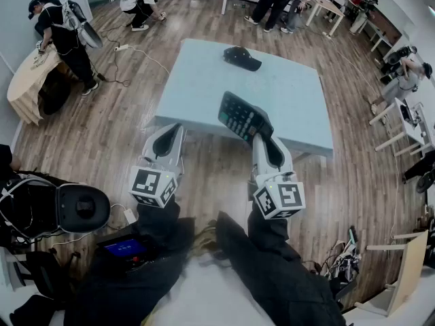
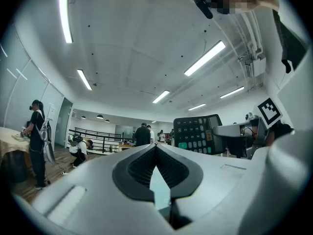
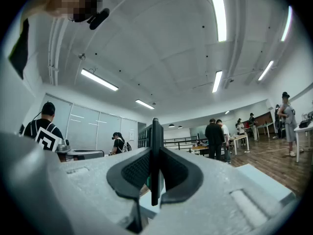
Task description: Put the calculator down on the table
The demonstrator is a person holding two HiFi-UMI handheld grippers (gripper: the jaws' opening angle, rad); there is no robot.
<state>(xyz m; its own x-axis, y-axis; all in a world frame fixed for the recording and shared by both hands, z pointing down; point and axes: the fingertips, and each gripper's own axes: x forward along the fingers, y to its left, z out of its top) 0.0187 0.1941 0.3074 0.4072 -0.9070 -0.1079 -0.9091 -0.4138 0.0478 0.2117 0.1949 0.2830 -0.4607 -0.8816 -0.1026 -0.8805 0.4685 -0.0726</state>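
Calculator (image 1: 243, 116) clamped edge-on in right gripper (image 1: 262, 140), pads pressing both faces, jaws at a narrow gap. Keypad side tilted up toward the head camera, lined up over near edge of pale blue surface (image 1: 292, 94), held up in the air, not set down. Seen in right gripper view as a thin black slab (image 3: 154, 155) standing upright between the jaws. Left gripper (image 1: 171, 133) just beside the right one, level with it, jaw tips together, nothing between. Black cap-like item (image 1: 241, 58) lying on far side of surface, well apart from calculator.
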